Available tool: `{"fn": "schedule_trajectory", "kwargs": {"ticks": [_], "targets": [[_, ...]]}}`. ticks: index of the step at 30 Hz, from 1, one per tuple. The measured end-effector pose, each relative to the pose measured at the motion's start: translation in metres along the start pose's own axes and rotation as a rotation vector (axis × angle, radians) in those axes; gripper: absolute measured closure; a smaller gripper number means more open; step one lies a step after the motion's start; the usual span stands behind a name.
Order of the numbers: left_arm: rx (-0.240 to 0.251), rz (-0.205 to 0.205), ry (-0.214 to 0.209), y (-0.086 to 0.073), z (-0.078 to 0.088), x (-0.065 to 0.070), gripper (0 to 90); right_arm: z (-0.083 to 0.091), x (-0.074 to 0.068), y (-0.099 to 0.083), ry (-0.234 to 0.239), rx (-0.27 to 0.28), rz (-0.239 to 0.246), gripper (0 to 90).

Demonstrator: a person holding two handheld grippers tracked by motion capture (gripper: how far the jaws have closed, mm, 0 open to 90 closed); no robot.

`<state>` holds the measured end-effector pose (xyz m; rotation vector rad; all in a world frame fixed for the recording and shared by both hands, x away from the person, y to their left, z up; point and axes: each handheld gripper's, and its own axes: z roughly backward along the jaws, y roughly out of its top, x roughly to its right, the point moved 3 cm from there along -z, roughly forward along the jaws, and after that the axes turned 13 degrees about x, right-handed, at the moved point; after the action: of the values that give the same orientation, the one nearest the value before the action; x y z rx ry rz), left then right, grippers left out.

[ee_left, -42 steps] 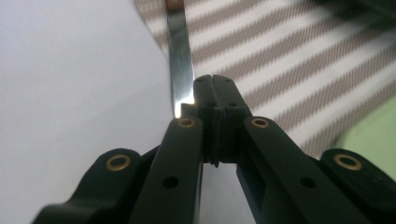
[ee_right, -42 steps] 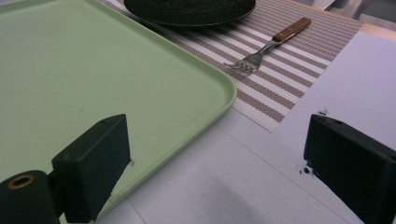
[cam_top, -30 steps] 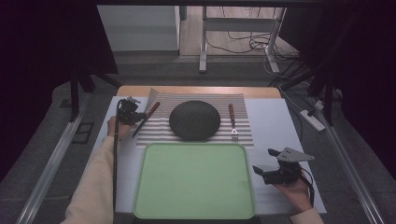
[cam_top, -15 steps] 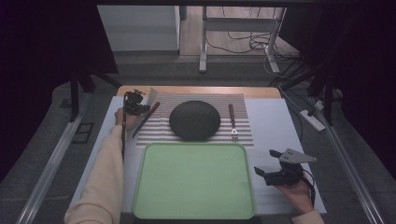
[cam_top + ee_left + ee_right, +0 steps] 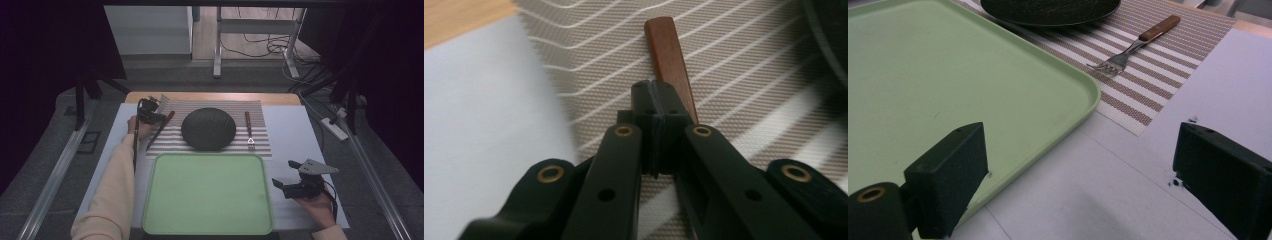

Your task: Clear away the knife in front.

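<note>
Knife (image 5: 161,130) lies on the striped mat (image 5: 260,136) at nine o'clock of the dark plate (image 5: 208,128), wooden handle toward twelve. We reach our left arm far forward, and the left gripper (image 5: 150,114) sits over the handle end, clenched with nothing between its jaws. Its own view shows the jaws pressed together just short of the handle (image 5: 669,55). Our right gripper (image 5: 281,186) rests at four o'clock, jaws spread, beside the green tray (image 5: 207,192); its view catches the fork (image 5: 1138,46).

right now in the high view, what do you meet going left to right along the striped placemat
left gripper → wooden-handled knife → dark round plate → wooden-handled fork
</note>
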<state>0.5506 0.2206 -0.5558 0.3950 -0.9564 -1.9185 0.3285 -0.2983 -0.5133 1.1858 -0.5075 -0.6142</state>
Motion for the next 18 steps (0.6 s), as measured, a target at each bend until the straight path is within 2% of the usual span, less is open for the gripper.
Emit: {"fn": "schedule_trajectory", "kwargs": {"ticks": [2,4,10,11,13,15,16,18], "targets": [[-0.002,-0.034,-0.016,-0.001,-0.001,0.007,88.9,0.0,0.0,0.0,0.0,-0.001,-0.001,7.3],[-0.005,-0.05,-0.028,-0.001,-0.001,0.013,88.8,0.0,0.0,0.0,0.001,-0.002,-0.004,7.3],[-0.019,-0.067,-0.048,0.0,0.0,0.02,88.8,0.0,0.0,0.0,0.002,-0.002,-0.005,7.3],[-0.019,-0.067,-0.048,0.0,0.0,0.02,88.8,0.0,0.001,0.0,0.002,-0.002,-0.005,7.3],[-0.011,-0.073,-0.016,0.001,0.005,0.022,87.5,0.0,0.001,0.0,0.002,-0.003,-0.006,7.3],[0.017,-0.071,-0.003,0.006,0.014,0.02,73.2,0.0,0.001,-0.001,0.004,-0.003,-0.005,7.3],[0.025,-0.078,0.006,0.008,0.019,0.02,61.8,0.001,0.001,-0.001,0.004,-0.004,-0.004,7.3],[0.023,-0.084,0.025,0.012,0.029,0.02,48.5,0.001,0.001,0.0,0.005,0.0,-0.008,7.3]]}}
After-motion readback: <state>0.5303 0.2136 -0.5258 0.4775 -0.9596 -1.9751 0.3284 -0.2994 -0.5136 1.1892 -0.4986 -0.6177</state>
